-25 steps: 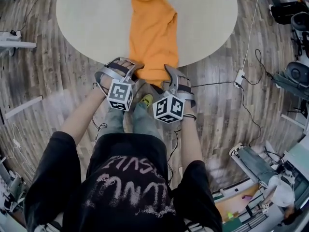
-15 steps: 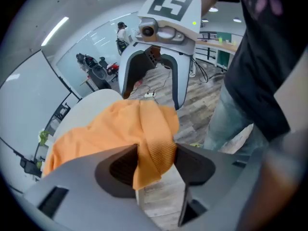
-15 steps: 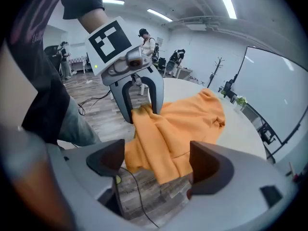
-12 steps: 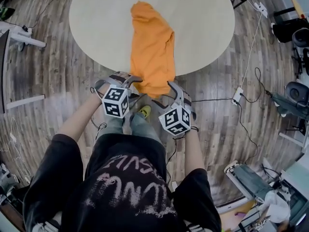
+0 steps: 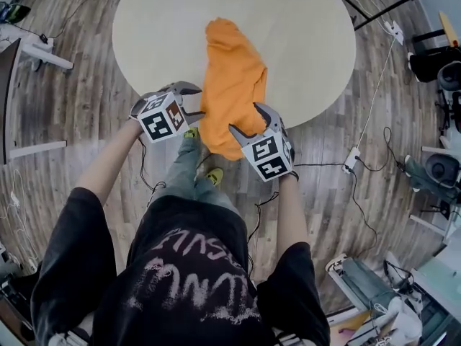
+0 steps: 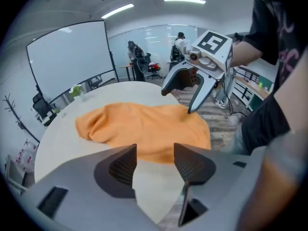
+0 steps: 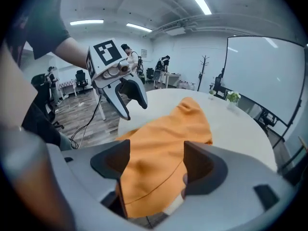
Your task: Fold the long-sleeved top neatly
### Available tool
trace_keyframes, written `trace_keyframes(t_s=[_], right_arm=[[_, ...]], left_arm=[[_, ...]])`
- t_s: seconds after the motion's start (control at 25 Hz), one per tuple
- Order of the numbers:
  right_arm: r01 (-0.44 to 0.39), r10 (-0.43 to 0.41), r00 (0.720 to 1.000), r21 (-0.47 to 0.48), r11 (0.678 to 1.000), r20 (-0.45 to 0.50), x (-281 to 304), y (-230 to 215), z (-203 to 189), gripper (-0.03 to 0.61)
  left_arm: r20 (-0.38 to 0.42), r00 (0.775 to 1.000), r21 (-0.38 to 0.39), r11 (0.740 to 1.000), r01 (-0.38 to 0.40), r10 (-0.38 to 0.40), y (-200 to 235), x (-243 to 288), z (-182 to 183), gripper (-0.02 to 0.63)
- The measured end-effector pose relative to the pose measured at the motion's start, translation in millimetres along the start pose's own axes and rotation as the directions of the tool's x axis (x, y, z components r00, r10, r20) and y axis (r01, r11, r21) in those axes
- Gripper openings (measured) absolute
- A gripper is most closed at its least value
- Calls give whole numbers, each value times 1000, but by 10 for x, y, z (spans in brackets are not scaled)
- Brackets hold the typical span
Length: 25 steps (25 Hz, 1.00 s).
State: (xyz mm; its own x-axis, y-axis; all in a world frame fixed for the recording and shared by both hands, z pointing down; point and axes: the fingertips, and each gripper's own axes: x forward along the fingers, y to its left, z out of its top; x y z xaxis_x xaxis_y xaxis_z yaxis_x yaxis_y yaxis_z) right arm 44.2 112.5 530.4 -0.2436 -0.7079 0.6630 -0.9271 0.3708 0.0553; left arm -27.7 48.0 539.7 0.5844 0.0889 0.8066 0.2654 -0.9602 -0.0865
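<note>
The orange long-sleeved top [image 5: 234, 78] lies in a long narrow strip on the round pale table [image 5: 302, 34], its near hem hanging over the table's near edge. My left gripper [image 5: 193, 101] hovers just left of the top; its jaws have just closed slightly and stand open with only the tabletop and the top's edge [image 6: 144, 124] seen between them. My right gripper [image 5: 243, 119] is over the hem's right side. Its jaws have just been closing but still stand wide, with orange cloth [image 7: 159, 162] between them and not pressed by the pads.
The person's legs and yellow-green shoes [image 5: 212, 175] are below the table's near edge. A power strip [image 5: 352, 158] and cables lie on the wooden floor to the right. A whiteboard [image 6: 67, 61] stands beyond the table, with chairs and people further back.
Both grippers have lifted from the hem at the table's near edge and spread apart. The left one has rolled and now sits beside the top with nothing in it.
</note>
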Motion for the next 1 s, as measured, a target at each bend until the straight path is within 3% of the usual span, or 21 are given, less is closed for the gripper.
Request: trace_keyframes(t_s=[0.08, 0.16, 0.2, 0.28, 0.32, 0.4, 0.48, 0.64, 0.72, 0.76, 0.84, 0.92, 1.0], right_arm=[[10, -10, 1000, 47, 999, 5, 75, -301, 168, 351], [32, -32, 999, 58, 998, -6, 180, -572, 328, 348], [37, -36, 999, 45, 998, -17, 248, -641, 399, 345], [11, -10, 999, 10, 1000, -40, 418, -630, 503, 343], [-18, 18, 998, 2, 1000, -54, 515, -563, 528, 343], [-83, 83, 993, 4, 997, -85, 731, -391, 531, 342], [-125, 126, 985, 19, 992, -117, 925, -258, 489, 342], [-146, 158, 975, 84, 986, -155, 1105, -193, 426, 342], [-153, 169, 970, 104, 983, -172, 1138, -205, 394, 342], [-156, 174, 967, 108, 982, -184, 1140, -209, 361, 342], [-152, 174, 965, 118, 981, -199, 1129, -246, 300, 342], [-135, 162, 968, 145, 980, -193, 1122, -328, 289, 341], [-114, 144, 972, 162, 980, -185, 1118, -421, 305, 341]], left_arm=[[-17, 1000, -35, 999, -12, 12, 378, -25, -47, 253], [-36, 999, -22, 999, -36, 35, 771, -63, -81, 255], [-47, 997, 20, 998, -55, 56, 960, -81, -81, 255], [-82, 990, 194, 976, -97, 115, 1332, -76, -48, 255], [-103, 984, 306, 946, -108, 146, 1505, -48, -22, 255], [-119, 975, 505, 857, -105, 190, 1803, 48, 63, 254], [-96, 977, 637, 766, -86, 190, 2000, 188, 205, 254], [-102, 988, 822, 569, 17, 117, 2144, 570, 369, 239], [-139, 986, 872, 484, 79, 88, 2241, 719, 355, 141], [-152, 985, 881, 462, 100, 77, 2310, 772, 350, 94], [-170, 985, 875, 465, 133, 39, 2447, 859, 373, 77], [-174, 985, 855, 495, 152, 0, 2546, 957, 432, 77], [-159, 987, 826, 545, 144, -20, 2628, 1054, 513, 78]])
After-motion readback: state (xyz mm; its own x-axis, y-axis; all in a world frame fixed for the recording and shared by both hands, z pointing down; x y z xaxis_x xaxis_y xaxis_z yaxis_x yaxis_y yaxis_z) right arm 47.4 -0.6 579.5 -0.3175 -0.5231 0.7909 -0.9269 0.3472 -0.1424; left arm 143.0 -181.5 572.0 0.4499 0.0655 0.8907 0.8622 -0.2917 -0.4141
